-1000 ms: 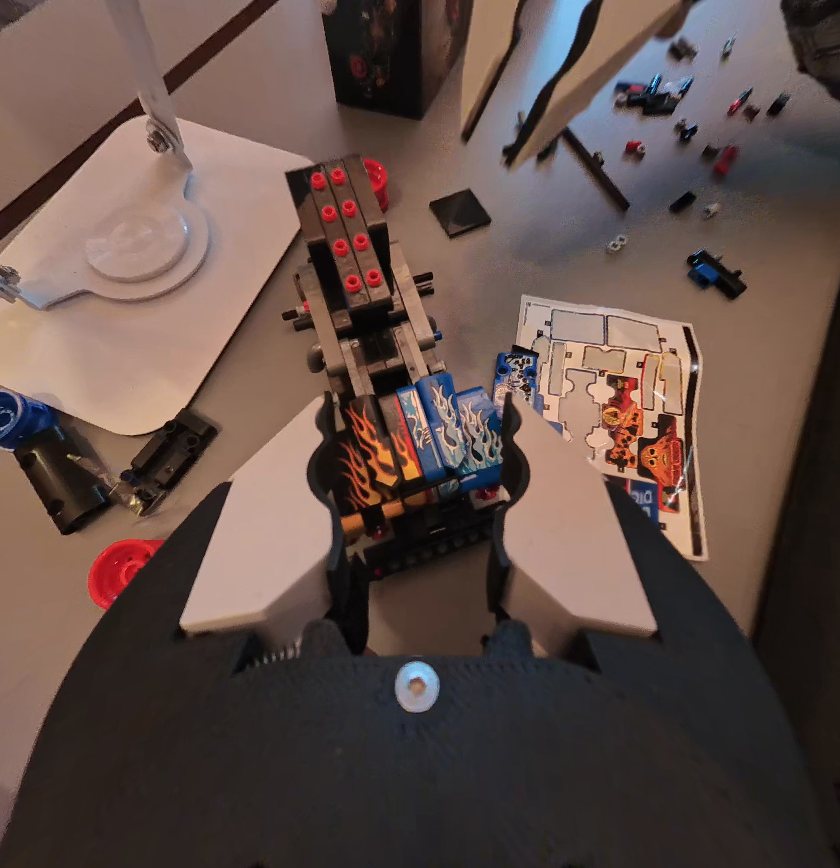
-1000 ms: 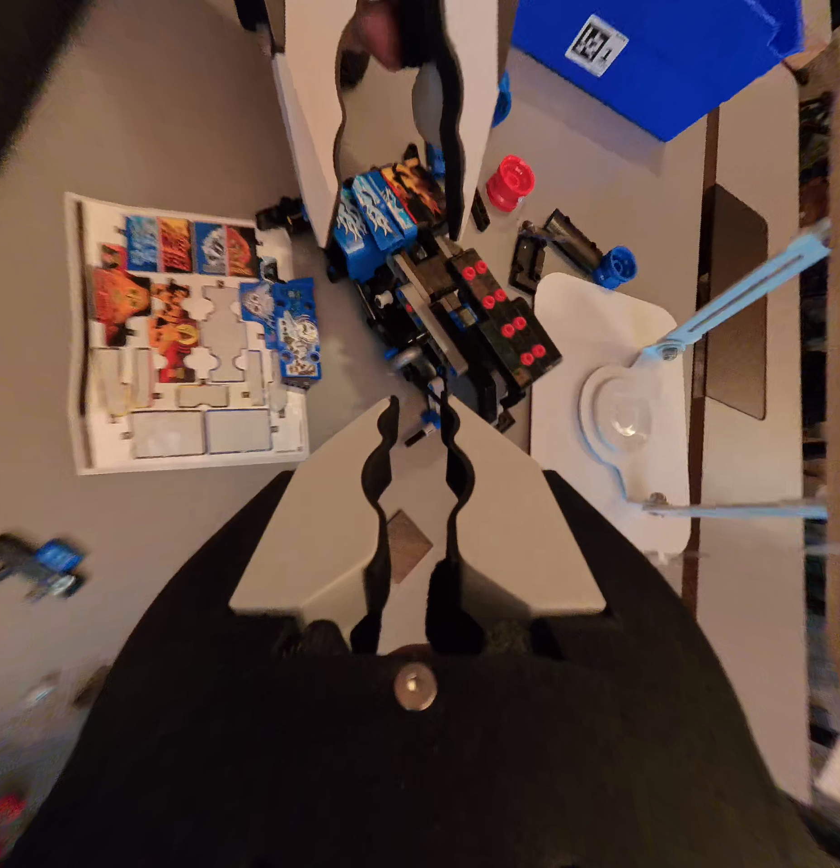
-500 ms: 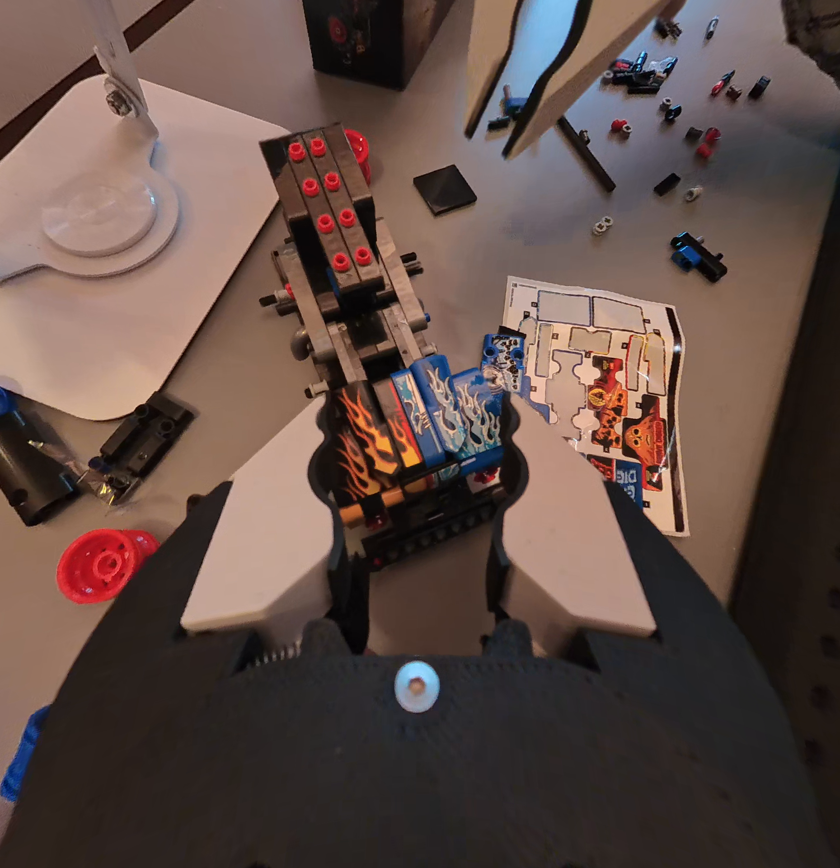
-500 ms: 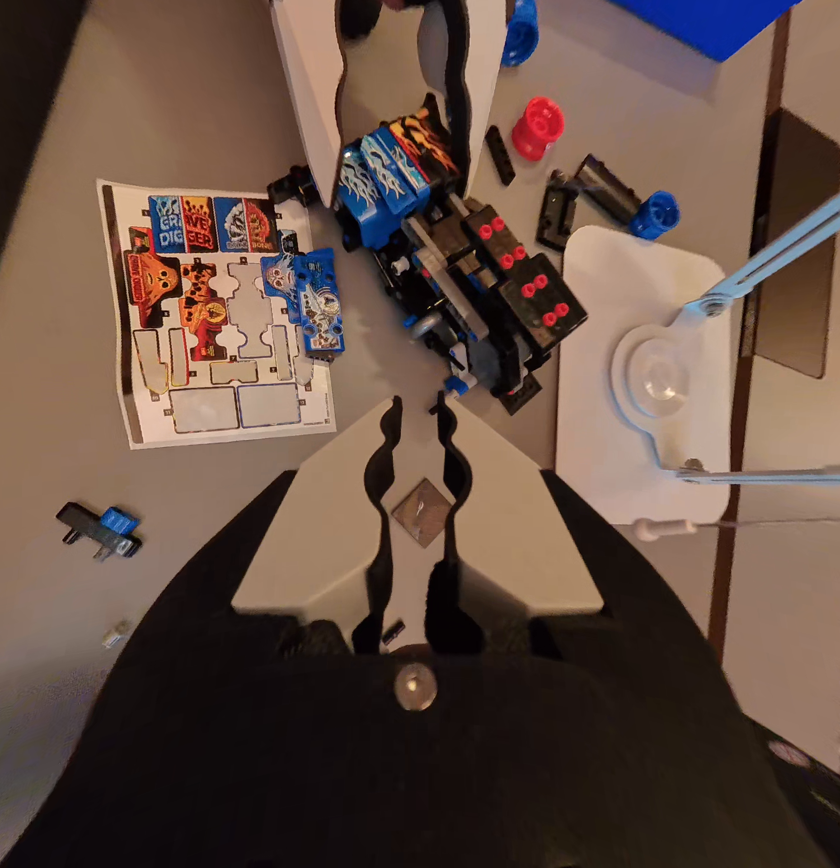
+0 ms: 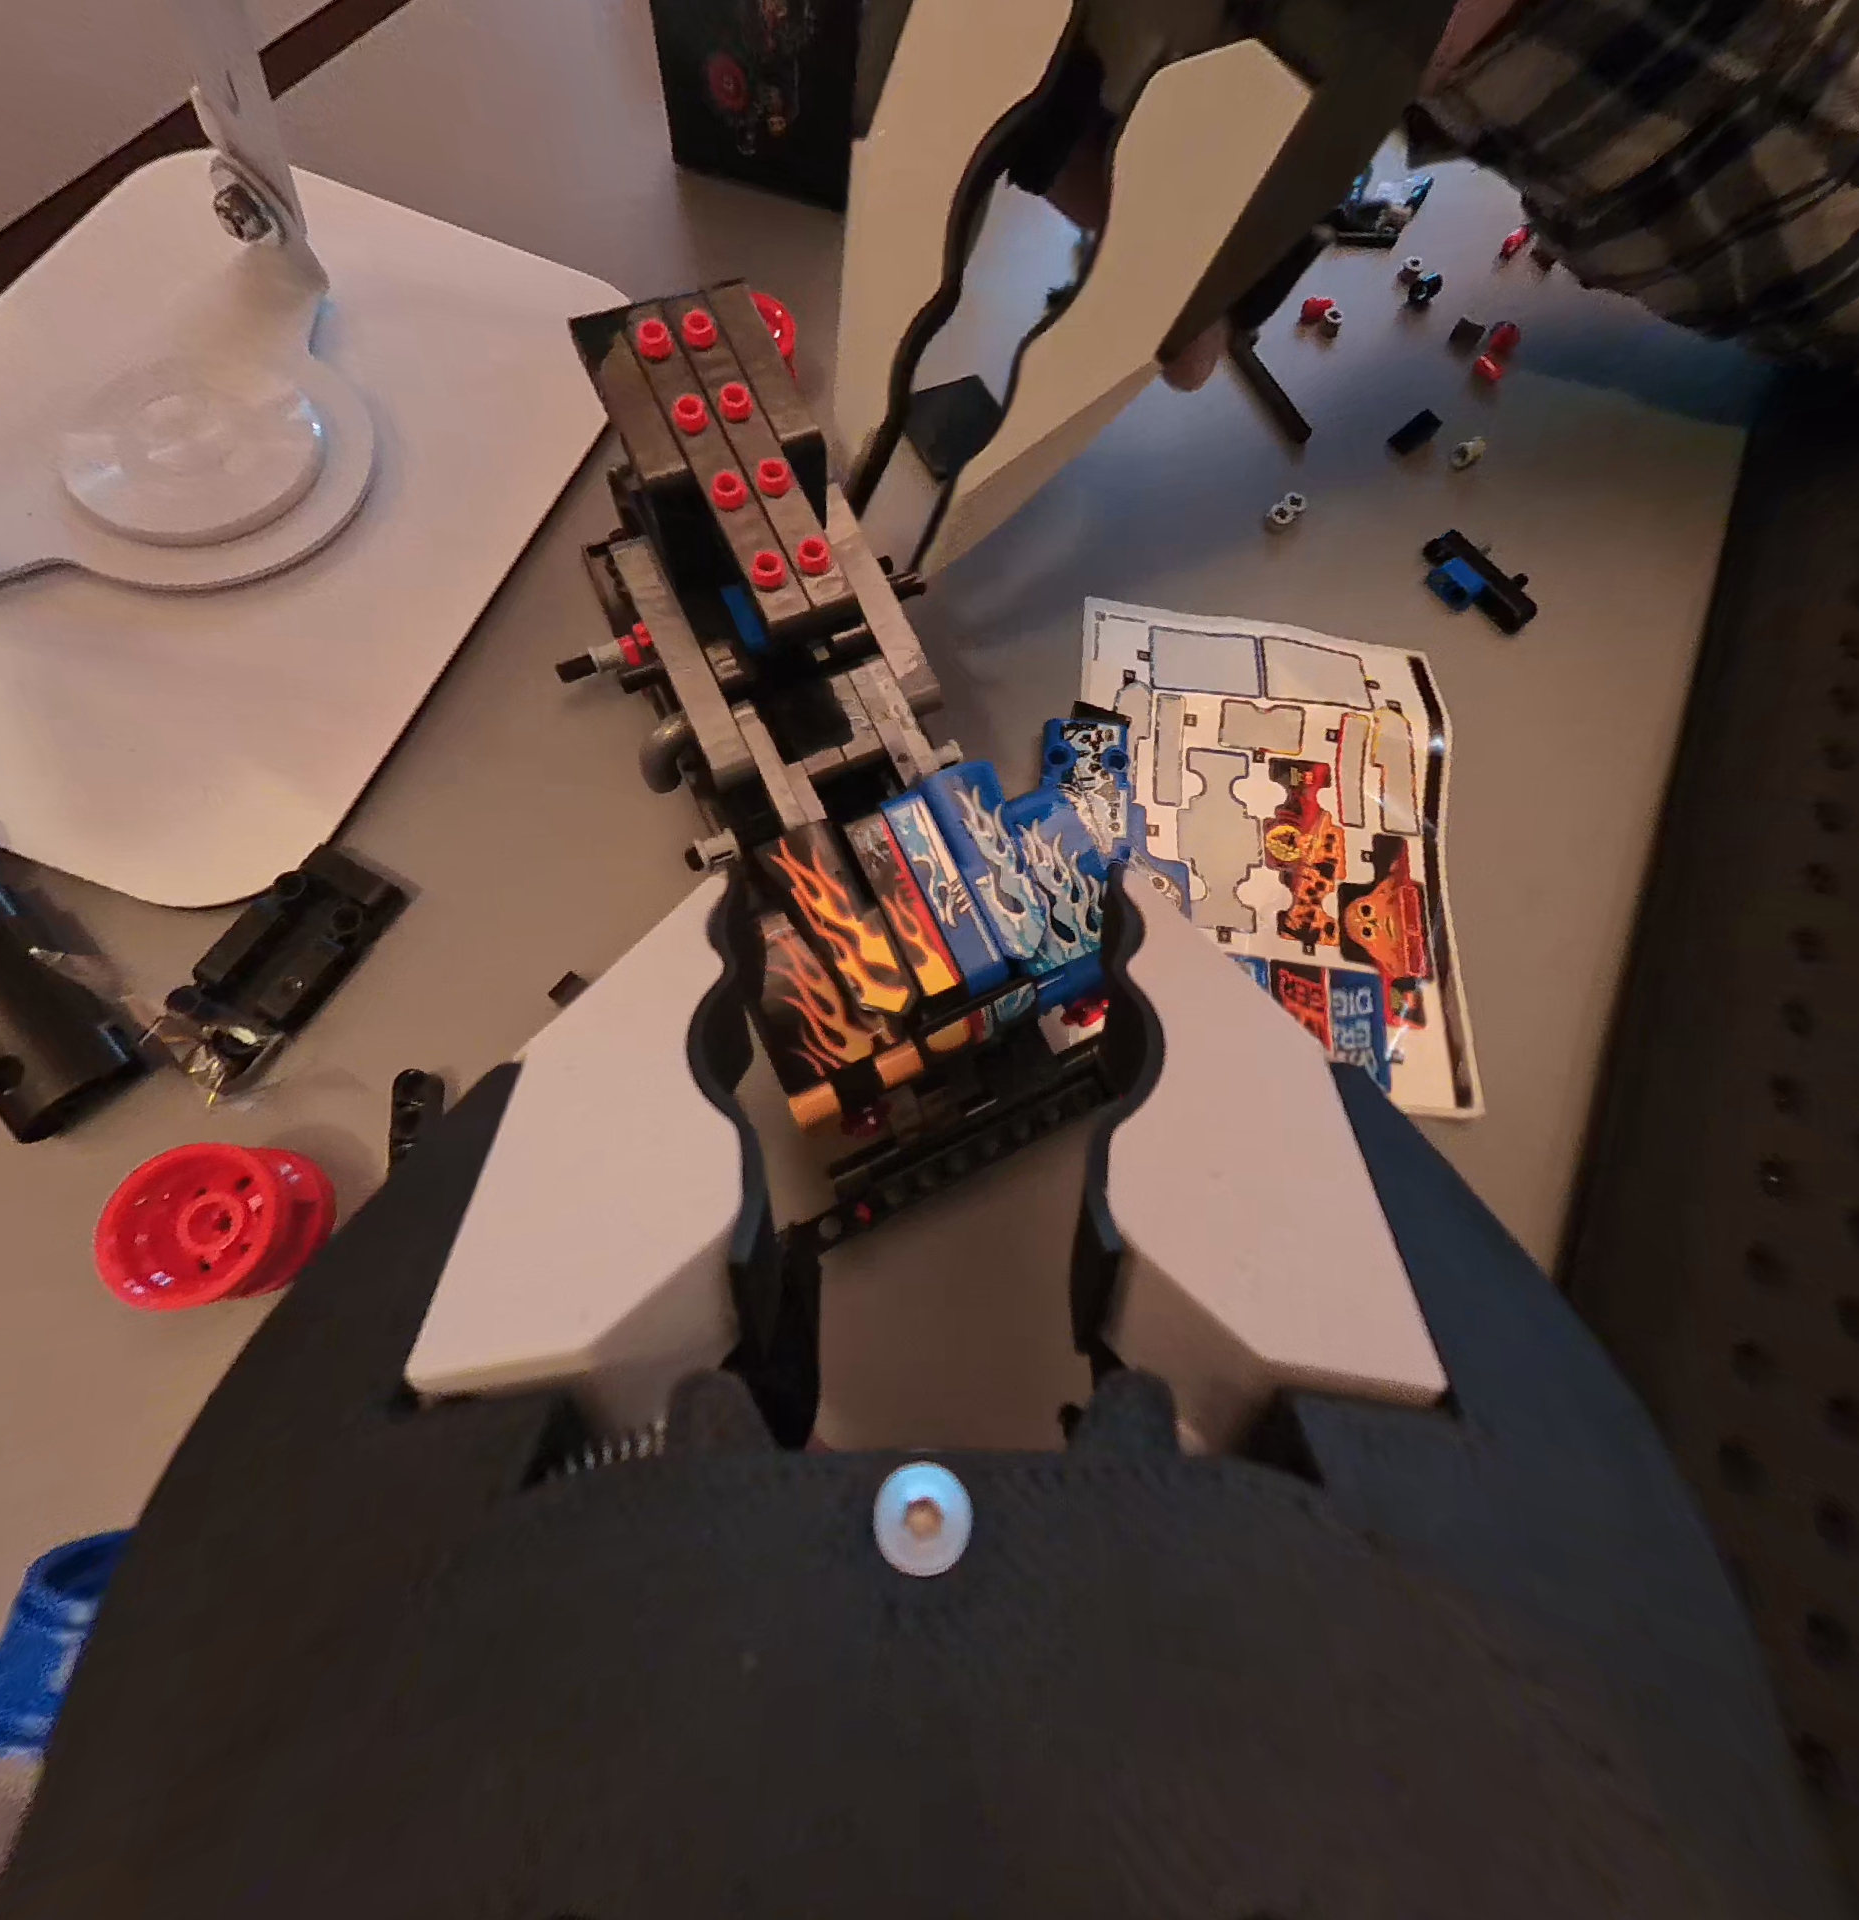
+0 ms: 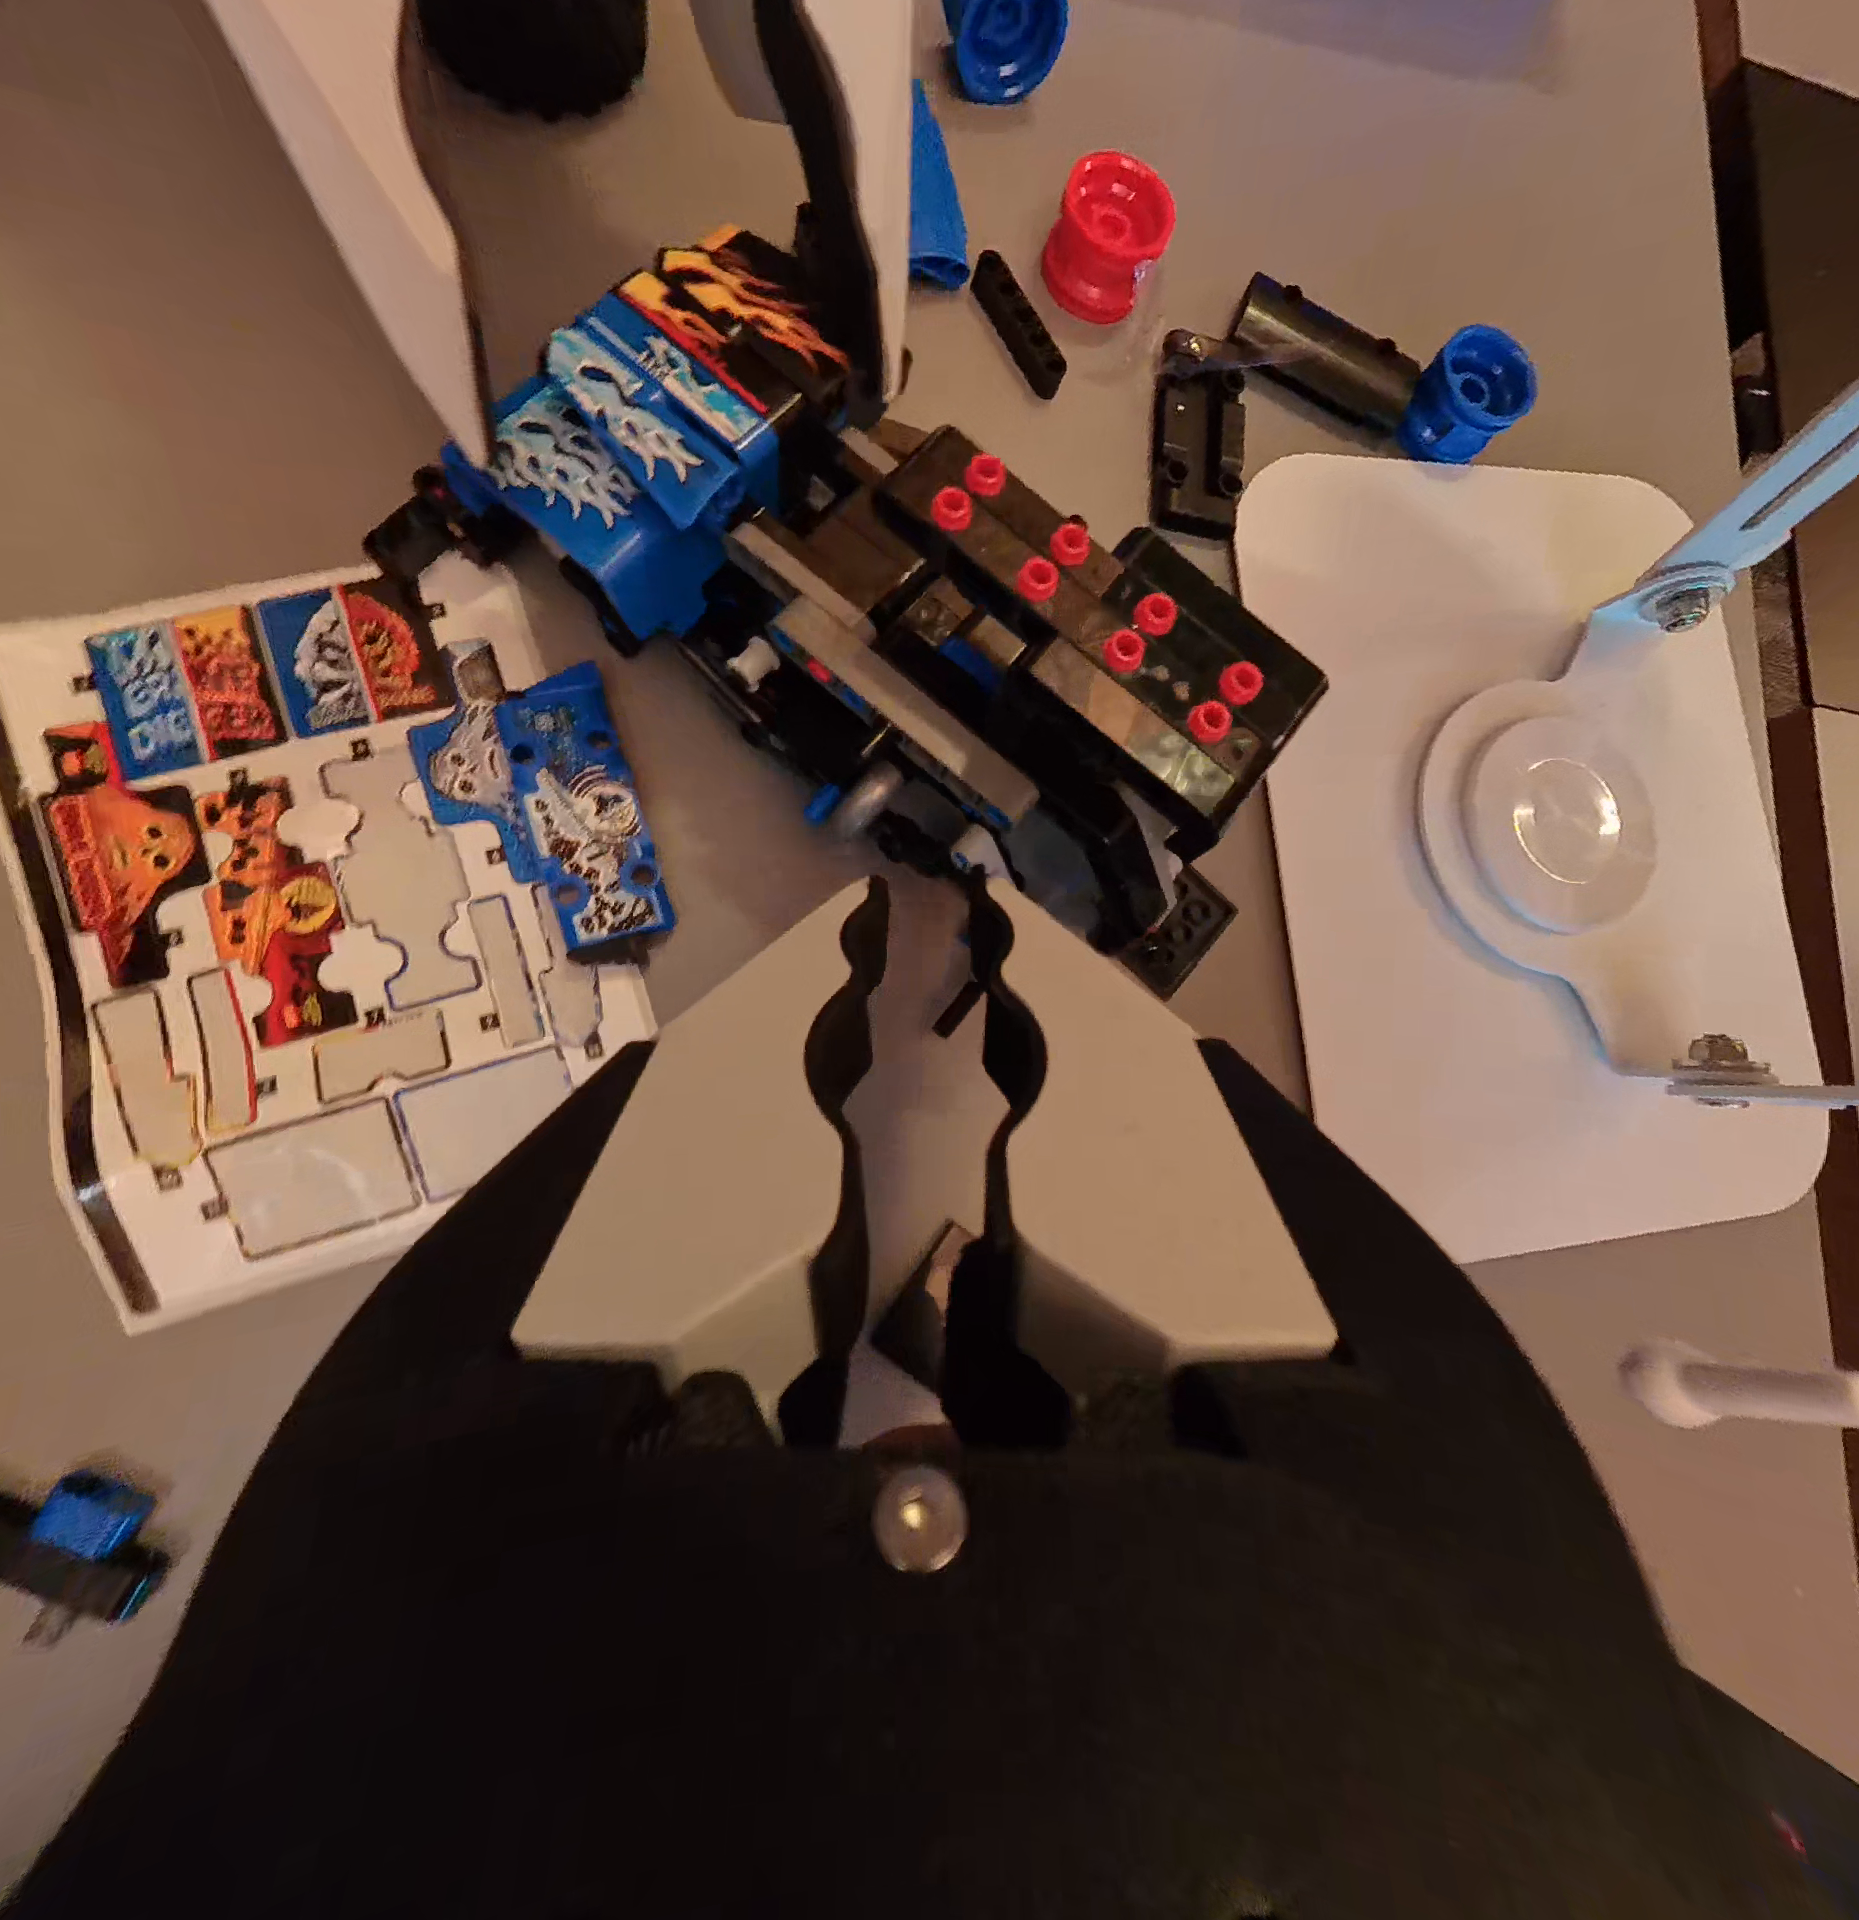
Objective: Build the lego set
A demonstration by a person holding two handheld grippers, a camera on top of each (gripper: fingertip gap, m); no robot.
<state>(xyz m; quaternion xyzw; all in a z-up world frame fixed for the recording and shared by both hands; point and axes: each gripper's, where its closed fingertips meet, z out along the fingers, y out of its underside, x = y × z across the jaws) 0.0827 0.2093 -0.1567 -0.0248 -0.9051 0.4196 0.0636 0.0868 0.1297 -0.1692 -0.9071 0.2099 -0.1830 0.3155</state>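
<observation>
A partly built Lego vehicle lies on the grey table, a black body with red studs and flame-stickered front panels. My left gripper is shut on its front end, one finger on each side of the panels. In the right wrist view the vehicle lies diagonally, with the left gripper clamped on it at the top. My right gripper is nearly shut with a narrow gap, its tips just off the vehicle's rear side. I see nothing clearly held in it. It also shows in the left wrist view.
A sticker sheet with a blue stickered panel lies right of the vehicle. A white stand base, a red wheel, a black tile, a blue wheel and small loose pieces lie around. A plaid sleeve is top right. Left tips to right tips: about 9 centimeters. From the left gripper's tips to the red wheel is close to 12 centimeters. The right camera catches it too, in the right wrist view.
My right gripper has come down and closer to the vehicle's rear side. My left gripper has kept its hold on the front end, and the vehicle has turned slightly.
</observation>
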